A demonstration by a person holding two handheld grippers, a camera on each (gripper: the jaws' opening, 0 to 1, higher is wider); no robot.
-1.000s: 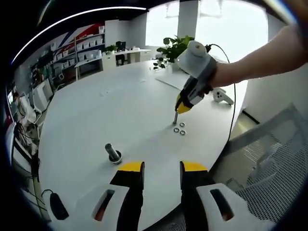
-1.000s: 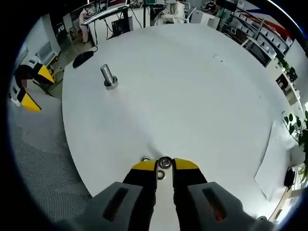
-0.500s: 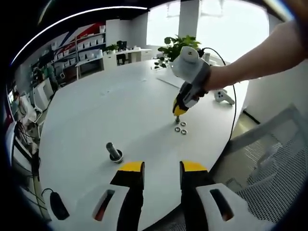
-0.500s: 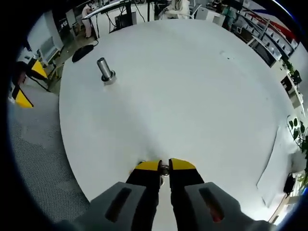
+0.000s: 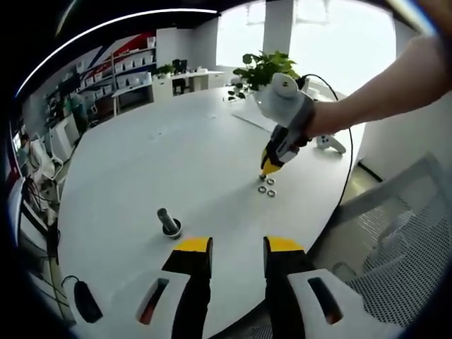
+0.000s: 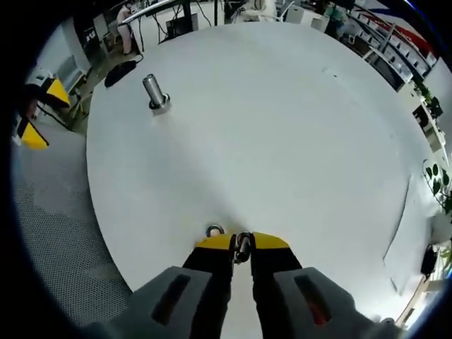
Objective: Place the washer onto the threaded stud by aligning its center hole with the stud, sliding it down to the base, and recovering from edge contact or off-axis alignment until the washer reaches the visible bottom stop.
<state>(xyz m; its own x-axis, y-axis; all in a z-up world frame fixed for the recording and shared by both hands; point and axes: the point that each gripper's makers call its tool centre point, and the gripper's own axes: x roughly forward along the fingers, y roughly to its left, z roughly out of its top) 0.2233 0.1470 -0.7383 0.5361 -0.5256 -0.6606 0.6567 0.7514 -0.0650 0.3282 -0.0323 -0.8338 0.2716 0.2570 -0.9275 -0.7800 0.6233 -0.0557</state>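
While the right gripper point(image 6: 242, 242) is pinching a washer point(image 6: 243, 244), the left gripper point(image 5: 236, 244) is hanging spread.
Spare washers point(image 5: 266, 189) are lying just beside it, well apart from the stud point(image 6: 155, 92).

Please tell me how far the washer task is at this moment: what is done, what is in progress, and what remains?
Done: the right gripper has closed on a washer, above the spare washers on the table.
In hand: the washer, gripped on edge between the jaws.
Left: the stud stands bare, so carrying, aligning and sliding down remain. The left gripper is open.
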